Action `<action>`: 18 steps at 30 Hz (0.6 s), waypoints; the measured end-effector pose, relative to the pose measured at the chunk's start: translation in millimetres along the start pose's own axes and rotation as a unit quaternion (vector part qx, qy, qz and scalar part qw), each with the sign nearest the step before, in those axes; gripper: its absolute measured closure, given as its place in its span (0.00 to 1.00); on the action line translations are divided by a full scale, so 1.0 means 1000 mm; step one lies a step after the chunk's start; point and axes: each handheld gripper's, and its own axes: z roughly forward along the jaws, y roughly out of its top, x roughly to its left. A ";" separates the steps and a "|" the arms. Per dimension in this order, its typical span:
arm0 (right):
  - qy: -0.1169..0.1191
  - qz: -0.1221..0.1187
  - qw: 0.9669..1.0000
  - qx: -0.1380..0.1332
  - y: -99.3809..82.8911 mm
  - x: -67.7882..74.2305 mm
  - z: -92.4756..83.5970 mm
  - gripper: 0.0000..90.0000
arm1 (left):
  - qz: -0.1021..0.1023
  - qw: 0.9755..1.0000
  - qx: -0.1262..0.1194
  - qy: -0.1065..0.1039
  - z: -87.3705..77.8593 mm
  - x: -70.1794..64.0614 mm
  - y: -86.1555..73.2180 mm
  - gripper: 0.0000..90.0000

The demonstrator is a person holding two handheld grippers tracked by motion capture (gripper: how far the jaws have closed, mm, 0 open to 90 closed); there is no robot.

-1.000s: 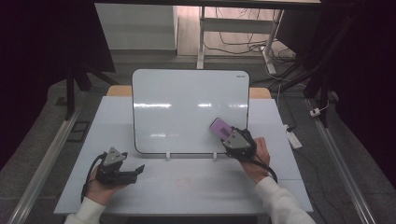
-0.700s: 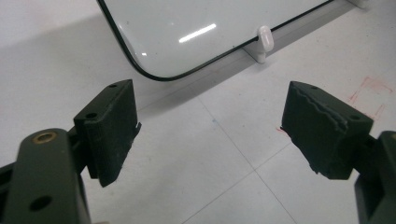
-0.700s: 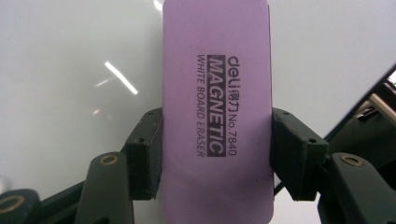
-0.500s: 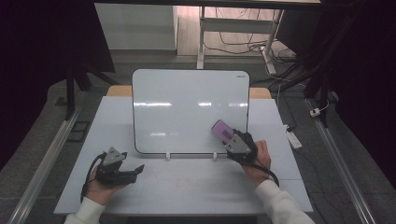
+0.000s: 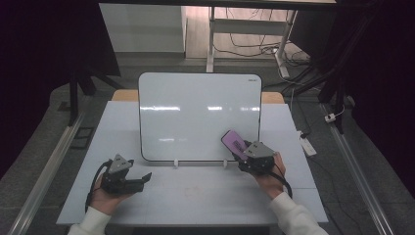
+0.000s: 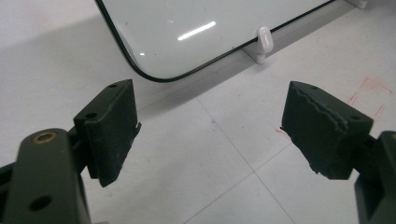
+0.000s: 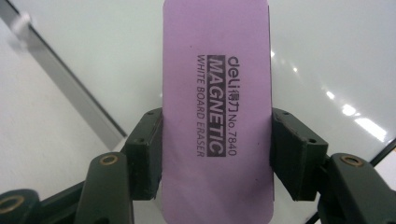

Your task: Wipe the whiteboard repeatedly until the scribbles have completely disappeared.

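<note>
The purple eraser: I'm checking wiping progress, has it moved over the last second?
Barely. The eraser, clamped in the right tool, has stayed at the whiteboard's lower right corner, drifting slightly down toward its bottom edge.

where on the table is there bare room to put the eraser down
The widest bare patch is the table front strip between the left tool and the right tool, before the whiteboard feet. Bare strips also flank the board. Tightest is the board's lower right corner, where the eraser is held.
</note>
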 end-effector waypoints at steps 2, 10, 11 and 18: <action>0.007 0.012 1.000 -0.009 0.003 -0.002 -0.003 0.45 | 0.000 1.000 0.000 -0.001 0.000 0.000 0.000 0.22; 0.030 0.033 0.999 -0.026 0.012 0.004 -0.004 0.45 | 0.000 1.000 -0.003 -0.004 0.000 -0.002 0.001 0.22; 0.034 0.035 0.998 -0.027 0.013 0.005 -0.004 0.45 | 0.000 1.000 -0.003 -0.004 0.001 -0.001 0.001 0.22; 0.067 0.069 0.995 -0.037 0.014 0.012 -0.004 0.45 | -0.001 1.000 -0.006 -0.004 -0.001 -0.002 0.002 0.22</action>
